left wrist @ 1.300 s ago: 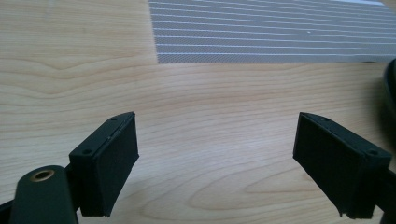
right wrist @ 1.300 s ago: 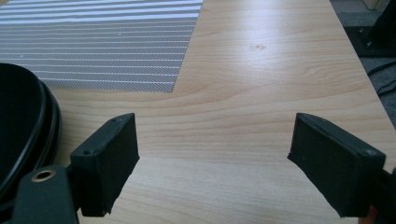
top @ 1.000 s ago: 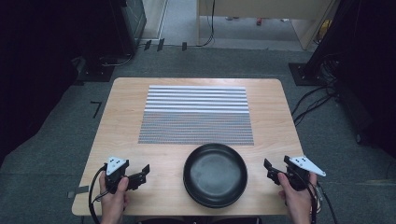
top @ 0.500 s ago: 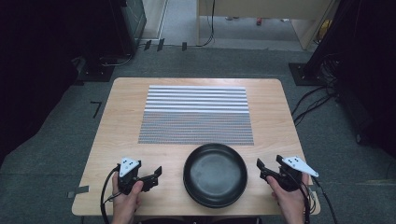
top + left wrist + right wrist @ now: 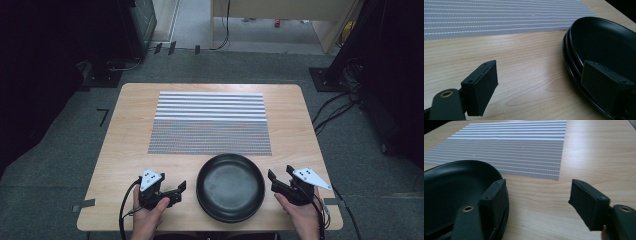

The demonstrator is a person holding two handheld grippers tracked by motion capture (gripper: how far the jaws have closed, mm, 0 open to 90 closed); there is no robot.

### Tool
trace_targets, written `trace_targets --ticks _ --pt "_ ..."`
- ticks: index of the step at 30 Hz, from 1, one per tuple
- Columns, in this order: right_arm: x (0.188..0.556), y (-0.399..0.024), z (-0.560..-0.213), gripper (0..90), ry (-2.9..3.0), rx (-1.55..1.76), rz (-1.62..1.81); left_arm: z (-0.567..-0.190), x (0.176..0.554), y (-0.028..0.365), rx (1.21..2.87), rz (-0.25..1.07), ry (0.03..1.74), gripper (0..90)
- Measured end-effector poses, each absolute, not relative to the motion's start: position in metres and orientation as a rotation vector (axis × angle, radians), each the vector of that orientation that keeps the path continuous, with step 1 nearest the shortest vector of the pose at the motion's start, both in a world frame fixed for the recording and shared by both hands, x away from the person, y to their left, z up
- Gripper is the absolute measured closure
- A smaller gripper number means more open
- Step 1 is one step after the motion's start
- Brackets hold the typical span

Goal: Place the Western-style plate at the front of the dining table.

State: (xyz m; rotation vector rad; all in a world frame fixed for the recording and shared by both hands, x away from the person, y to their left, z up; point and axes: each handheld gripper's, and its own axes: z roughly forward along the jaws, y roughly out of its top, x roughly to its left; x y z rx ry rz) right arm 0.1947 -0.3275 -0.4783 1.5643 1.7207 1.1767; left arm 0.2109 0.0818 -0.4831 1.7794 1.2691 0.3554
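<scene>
The black plate (image 5: 230, 186) at the bench's near edge was flanked by the left claw (image 5: 179, 191), released, and the right claw (image 5: 278, 177), released, its jaws lately narrowing on nothing.

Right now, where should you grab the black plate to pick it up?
Best on its raised rim, at the two sides. The black plate lies flat, with the left tool and right tool open beside its edges, so each can probably slide in level and pinch it.

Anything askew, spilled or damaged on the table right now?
Nothing stands out. The black plate sits flat and empty on the wooden table, just clear of the striped mat, which lies flat and square to the table.
</scene>
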Motion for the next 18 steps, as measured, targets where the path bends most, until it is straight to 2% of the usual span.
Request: trace_targets --ticks 2,3,4,5,7,9,18 --pt "0.194 -0.327 -0.478 33.2 1.722 1.559 1.182 -0.483 0.211 0.08 1.781 0.352 1.265 13.8" --pt "0.194 -0.326 -0.478 38.5 1.72 1.56 1.207 -0.483 0.21 0.078 1.784 0.348 1.261 13.9" --pt "0.194 -0.326 -0.478 38.5 1.72 1.56 1.207 -0.483 0.21 0.078 1.784 0.348 1.261 13.8" --pt "0.193 -0.327 -0.479 42.8 1.717 1.58 1.251 -0.484 0.21 0.076 1.785 0.339 1.257 13.9" --pt "0.193 -0.327 -0.479 44.6 1.715 1.586 1.267 -0.483 0.21 0.074 1.786 0.336 1.254 13.9" --pt "0.192 -0.326 -0.481 50.0 1.709 1.604 1.3 -0.483 0.209 0.07 1.791 0.329 1.241 13.9" --pt "0.193 -0.32 -0.483 59.0 1.794 1.682 1.336 -0.486 0.206 0.057 1.812 0.289 1.214 13.9"
